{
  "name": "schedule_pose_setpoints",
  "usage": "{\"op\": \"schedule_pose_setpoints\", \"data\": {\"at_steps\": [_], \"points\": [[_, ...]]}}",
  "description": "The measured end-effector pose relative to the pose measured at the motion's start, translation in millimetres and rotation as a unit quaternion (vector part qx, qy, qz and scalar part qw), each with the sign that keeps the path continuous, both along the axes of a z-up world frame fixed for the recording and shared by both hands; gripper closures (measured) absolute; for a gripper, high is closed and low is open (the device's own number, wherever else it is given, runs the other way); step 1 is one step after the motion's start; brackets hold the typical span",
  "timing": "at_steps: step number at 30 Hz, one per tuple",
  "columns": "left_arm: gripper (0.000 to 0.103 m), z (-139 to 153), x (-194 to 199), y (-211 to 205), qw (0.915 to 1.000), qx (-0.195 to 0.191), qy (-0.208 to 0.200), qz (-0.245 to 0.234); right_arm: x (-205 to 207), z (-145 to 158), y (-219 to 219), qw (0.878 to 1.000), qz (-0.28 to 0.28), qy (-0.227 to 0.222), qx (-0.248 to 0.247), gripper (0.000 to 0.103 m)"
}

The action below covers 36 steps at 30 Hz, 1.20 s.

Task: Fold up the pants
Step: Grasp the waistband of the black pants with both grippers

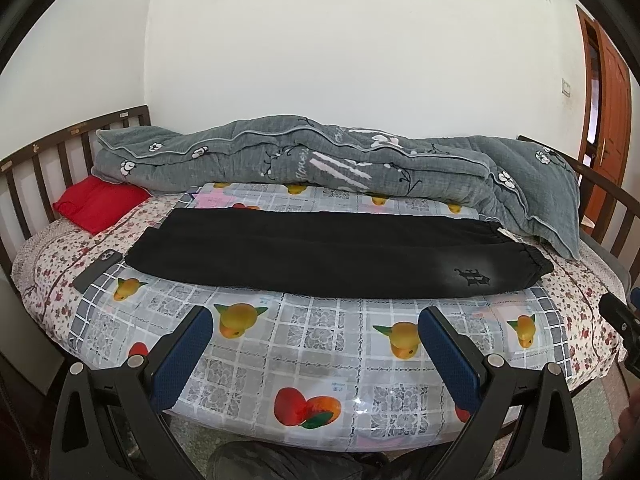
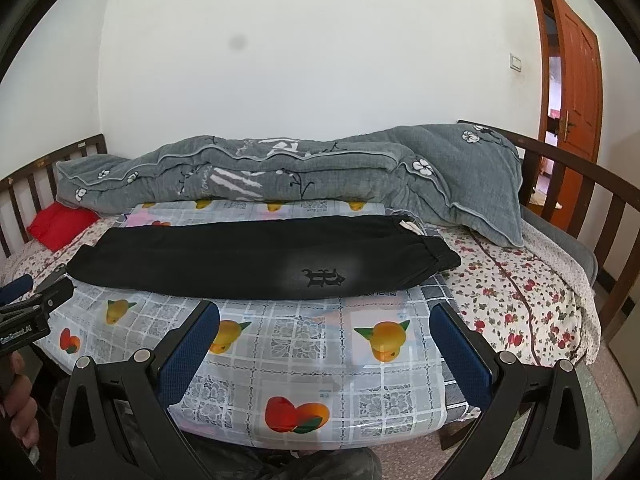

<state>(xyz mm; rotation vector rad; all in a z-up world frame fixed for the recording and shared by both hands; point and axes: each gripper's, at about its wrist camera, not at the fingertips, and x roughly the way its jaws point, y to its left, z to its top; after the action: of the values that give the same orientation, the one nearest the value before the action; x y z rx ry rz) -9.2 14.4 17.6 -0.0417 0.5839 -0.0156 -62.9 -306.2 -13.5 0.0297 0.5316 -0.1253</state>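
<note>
**Pants flat, grasp not yet made**

Both pairs of fingers are spread wide and hold nothing: left gripper [image 1: 316,344], right gripper [image 2: 326,344], both held over the near edge of the bed [image 2: 520,300]. The black pants [image 1: 320,256] are laid lengthwise across the fruit-print plastic cover [image 1: 320,360], legs already stacked, waistband to the right, cuffs to the left. A phone [image 1: 98,270] lies just beside the cuff end. For a clean fold, waistband and cuffs are best pinched at the corners, both layers caught together, and lifted evenly.
</note>
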Motion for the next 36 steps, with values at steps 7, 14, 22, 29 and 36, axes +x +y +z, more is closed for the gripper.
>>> {"op": "schedule_pose_setpoints", "data": {"at_steps": [7,14,22,29,36], "points": [[0.0,-4.8,16.3,-5.7,0.9999,0.006,-0.002,-0.009,6.4,-2.3,-1.1,1.0,0.004,-0.004,-0.007,0.0],[0.002,-44.7,50.4,22.3,0.9996,-0.022,0.018,-0.004,39.7,-32.0,-19.3,1.0,-0.008,0.005,-0.011,0.0],[0.012,-115.5,105.7,101.5,0.9919,-0.085,0.076,0.055,96.5,-100.6,-67.0,0.996,-0.027,0.073,0.036,0.013],[0.022,-171.9,146.1,172.8,0.9701,-0.195,0.102,0.103,146.6,-155.8,-109.6,0.988,-0.048,0.109,0.098,0.029],[0.025,-195.2,185.4,205.9,0.9564,-0.256,0.085,0.112,195.1,-181.8,-133.0,0.978,-0.062,0.116,0.161,0.029]]}}
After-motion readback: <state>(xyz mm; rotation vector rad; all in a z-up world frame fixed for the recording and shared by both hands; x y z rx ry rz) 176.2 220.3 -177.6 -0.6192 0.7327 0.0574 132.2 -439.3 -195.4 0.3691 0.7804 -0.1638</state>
